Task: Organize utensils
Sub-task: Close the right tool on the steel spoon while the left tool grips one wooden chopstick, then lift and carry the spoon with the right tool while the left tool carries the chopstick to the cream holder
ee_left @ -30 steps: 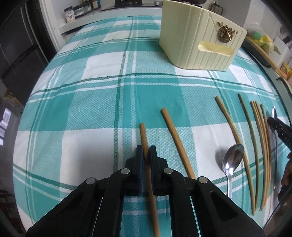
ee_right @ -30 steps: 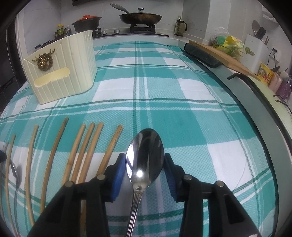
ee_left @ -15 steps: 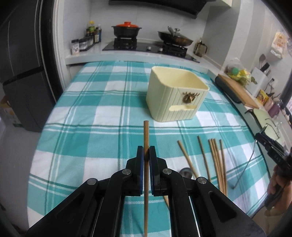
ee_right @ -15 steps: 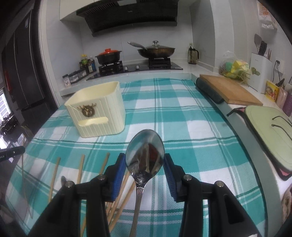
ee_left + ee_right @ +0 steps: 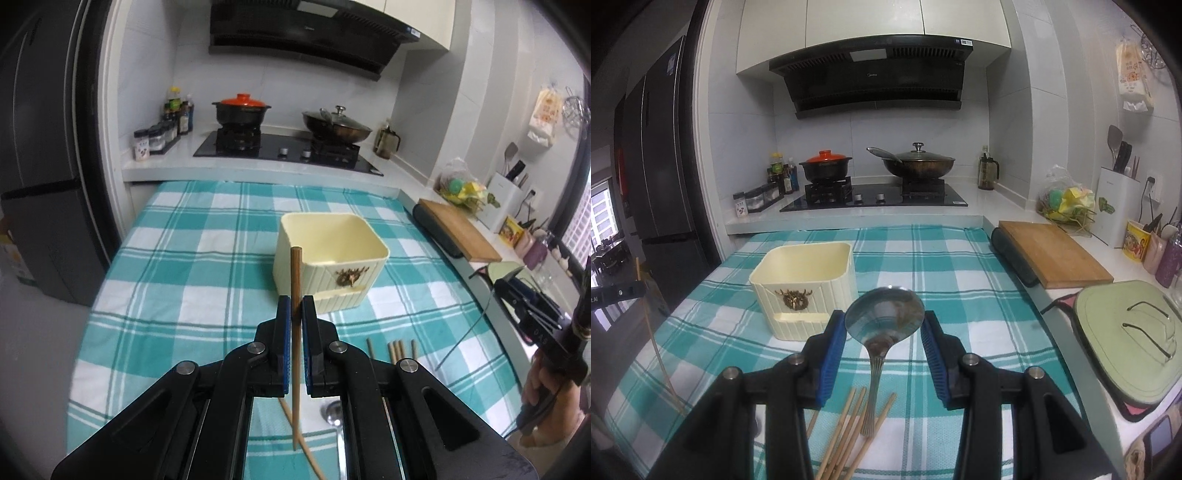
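My left gripper (image 5: 295, 308) is shut on a wooden chopstick (image 5: 296, 280) and holds it upright, high above the table. Its tip lines up with the near rim of the cream utensil box (image 5: 332, 258). My right gripper (image 5: 884, 321) is shut on a metal spoon (image 5: 884, 314), bowl up, lifted above the table, right of the cream box (image 5: 805, 284). Several chopsticks (image 5: 846, 435) lie on the cloth below it. They also show in the left wrist view (image 5: 397, 349), with another chopstick (image 5: 306, 446) and a second spoon (image 5: 332, 413).
The table has a teal checked cloth (image 5: 207, 266). A wooden cutting board (image 5: 1052, 254) and a green mat (image 5: 1130, 332) lie on the counter to the right. A stove with pots (image 5: 875, 192) stands at the back. A dark fridge (image 5: 40, 166) stands on the left.
Both grippers have risen well above the table, the left with its chopstick and the right with its spoon. The box now appears lower and farther off in both views.
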Available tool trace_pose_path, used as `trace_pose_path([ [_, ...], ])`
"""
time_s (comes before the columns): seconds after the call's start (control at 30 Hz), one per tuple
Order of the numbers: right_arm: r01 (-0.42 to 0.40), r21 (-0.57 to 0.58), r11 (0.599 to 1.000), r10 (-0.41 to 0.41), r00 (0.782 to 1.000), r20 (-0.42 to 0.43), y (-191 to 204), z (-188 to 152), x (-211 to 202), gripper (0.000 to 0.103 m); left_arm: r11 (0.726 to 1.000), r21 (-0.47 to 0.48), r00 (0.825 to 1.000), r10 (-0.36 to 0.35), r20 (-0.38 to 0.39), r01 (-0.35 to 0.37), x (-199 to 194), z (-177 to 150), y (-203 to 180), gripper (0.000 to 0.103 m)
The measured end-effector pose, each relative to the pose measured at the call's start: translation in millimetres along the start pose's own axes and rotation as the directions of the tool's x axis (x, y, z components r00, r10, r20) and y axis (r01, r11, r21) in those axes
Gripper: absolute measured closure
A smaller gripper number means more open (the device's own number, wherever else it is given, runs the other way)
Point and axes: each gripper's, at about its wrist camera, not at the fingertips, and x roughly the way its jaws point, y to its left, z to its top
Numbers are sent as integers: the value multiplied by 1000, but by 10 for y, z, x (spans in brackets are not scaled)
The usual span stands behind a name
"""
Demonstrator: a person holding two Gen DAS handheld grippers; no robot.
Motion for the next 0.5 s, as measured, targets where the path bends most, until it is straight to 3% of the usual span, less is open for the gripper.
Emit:
trace_pose_path([
  [0.3, -85, -69, 994, 89, 994, 63, 304, 978, 242, 61, 999, 41, 989, -18, 145, 12, 66, 1155, -309, 99],
  [0.5, -116, -81, 990, 126, 985, 120, 555, 1518, 615, 61, 1000, -6, 971, 31, 235, -30, 479, 1655, -347, 99],
])
